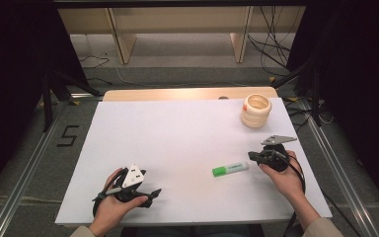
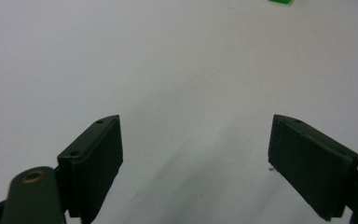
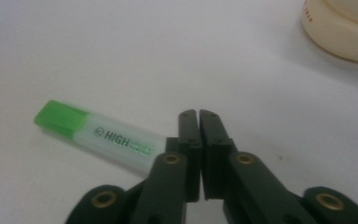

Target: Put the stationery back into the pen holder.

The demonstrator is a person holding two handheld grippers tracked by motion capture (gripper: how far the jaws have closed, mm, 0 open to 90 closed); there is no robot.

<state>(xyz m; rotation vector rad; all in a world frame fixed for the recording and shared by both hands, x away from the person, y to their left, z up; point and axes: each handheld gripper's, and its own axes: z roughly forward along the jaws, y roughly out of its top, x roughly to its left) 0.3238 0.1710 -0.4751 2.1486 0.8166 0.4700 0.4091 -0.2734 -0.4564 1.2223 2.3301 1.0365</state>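
Observation:
A highlighter [image 1: 230, 169] with a green cap and white body lies flat on the white table top, right of centre. In the right gripper view the highlighter [image 3: 98, 135] lies just left of and partly behind my right gripper [image 3: 198, 114], whose jaws are pressed together with nothing between them. From above, the right gripper [image 1: 253, 156] sits just right of the highlighter's white end. My left gripper [image 1: 154, 193] rests near the front left edge, held by a hand. Its jaws stand wide apart over bare table [image 2: 196, 149]. A sliver of the green cap [image 2: 282, 2] peeks in at the top edge.
A cream stack of tape rolls [image 1: 256, 110] stands at the back right of the white board [image 1: 177, 128]; its side [image 3: 340, 28] appears in the right gripper view. Beyond the board are a wooden table edge, floor cables and stand legs.

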